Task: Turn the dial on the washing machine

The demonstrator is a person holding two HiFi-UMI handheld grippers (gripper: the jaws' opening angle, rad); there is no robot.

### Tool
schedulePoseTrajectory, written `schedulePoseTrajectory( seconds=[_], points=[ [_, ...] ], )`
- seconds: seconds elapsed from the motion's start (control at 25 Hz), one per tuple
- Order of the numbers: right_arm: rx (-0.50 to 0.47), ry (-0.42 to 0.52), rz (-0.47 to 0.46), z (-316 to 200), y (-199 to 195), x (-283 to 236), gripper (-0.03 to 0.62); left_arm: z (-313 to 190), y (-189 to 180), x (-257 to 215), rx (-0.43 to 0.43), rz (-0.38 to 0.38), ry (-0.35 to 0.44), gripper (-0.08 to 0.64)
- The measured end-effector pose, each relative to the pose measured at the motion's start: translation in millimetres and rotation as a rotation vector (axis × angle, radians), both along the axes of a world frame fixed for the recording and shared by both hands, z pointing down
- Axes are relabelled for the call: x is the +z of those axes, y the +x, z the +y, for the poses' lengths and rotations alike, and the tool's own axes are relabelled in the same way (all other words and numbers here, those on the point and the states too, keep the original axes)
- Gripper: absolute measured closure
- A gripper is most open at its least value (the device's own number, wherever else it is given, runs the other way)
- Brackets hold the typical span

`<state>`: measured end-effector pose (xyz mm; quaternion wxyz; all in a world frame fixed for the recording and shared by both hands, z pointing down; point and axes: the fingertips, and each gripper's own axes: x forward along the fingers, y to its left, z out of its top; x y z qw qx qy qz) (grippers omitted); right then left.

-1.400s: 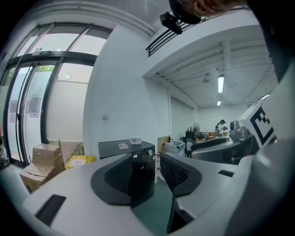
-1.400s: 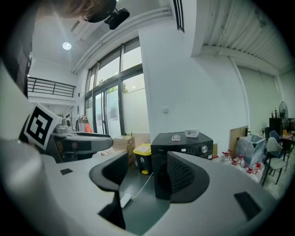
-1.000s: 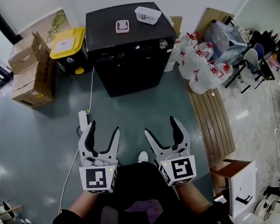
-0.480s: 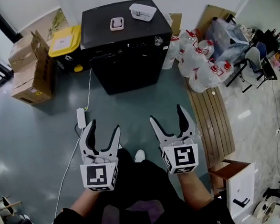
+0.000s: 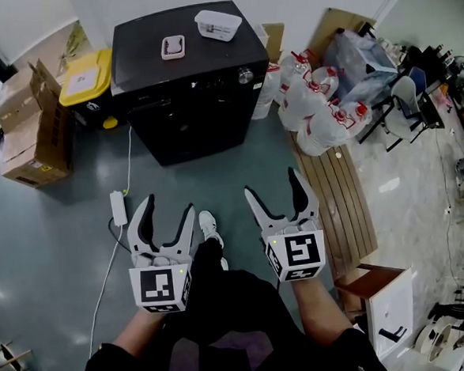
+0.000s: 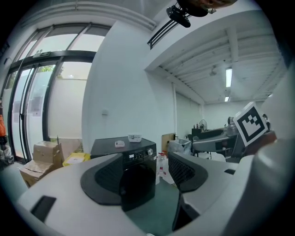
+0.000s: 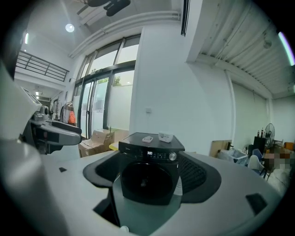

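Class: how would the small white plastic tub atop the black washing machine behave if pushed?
The small white plastic tub looks thin-walled, so probably light. On the black washing machine's smooth top it would likely slide, not tip.

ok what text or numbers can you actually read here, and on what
"300": lit display on the front panel of the washing machine.
Label on the yellow bin: too small to read.
Red print on the white bags: too small to read.
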<state>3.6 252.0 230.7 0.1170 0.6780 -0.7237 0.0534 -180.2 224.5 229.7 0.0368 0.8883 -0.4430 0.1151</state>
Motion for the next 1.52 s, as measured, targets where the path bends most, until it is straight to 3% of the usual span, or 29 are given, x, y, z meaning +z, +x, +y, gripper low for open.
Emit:
schedulePoseTrajectory(
  seconds=[0.68, 0.96, 1.16, 1.52],
  points=[
    [0.019, -0.093, 0.022, -164, 76, 31, 0.211, -153, 85, 29, 0.082, -0.043, -0.067, 0.264],
    [0.022, -0.131, 0.062, -219, 90, 40, 0.210, -207, 90, 40, 0.100, -0.057, -0.067, 0.265],
    [0.021, -0.157, 0.091, -245, 96, 47, 0.210, -236, 91, 44, 0.072, -0.032, -0.057, 0.265],
    [-0.002, -0.199, 0.109, -290, 113, 75, 0.210, -262, 96, 58, 0.024, -0.065, -0.081, 0.264]
  ],
)
